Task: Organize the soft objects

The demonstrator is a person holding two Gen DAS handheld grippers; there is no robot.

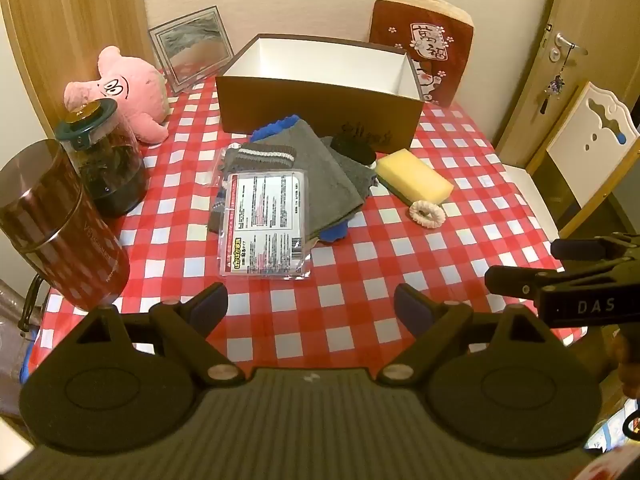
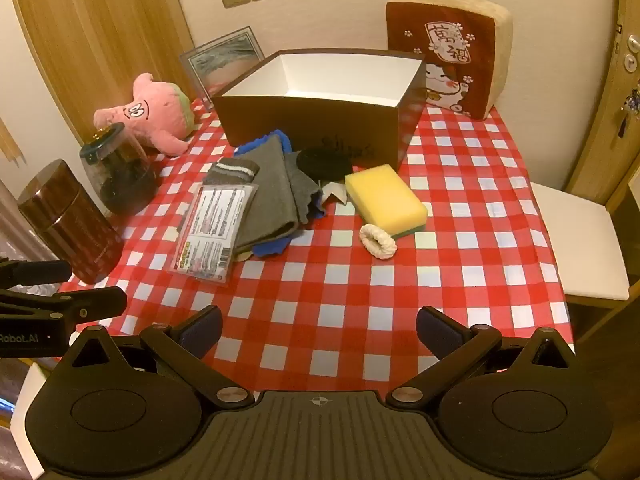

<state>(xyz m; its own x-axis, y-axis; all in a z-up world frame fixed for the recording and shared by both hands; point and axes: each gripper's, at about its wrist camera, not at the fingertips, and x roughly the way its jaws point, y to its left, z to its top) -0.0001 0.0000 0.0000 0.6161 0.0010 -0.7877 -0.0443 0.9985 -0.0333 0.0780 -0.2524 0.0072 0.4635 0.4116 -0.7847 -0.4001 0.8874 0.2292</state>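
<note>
We've got both tongs, left gripper [image 1: 311, 304] and right gripper [image 2: 319, 328], spread wide and empty over the checkered tablecloth [image 2: 360, 280]; brown box [image 2: 320, 120] straight ahead, against the wall [image 2: 320, 12].

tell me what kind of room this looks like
Probably a home dining corner: a table under a red-and-white checked tablecloth, a white chair pulled up beside it, a wooden door with a lever handle, plus homely things such as a pink plush toy.
</note>
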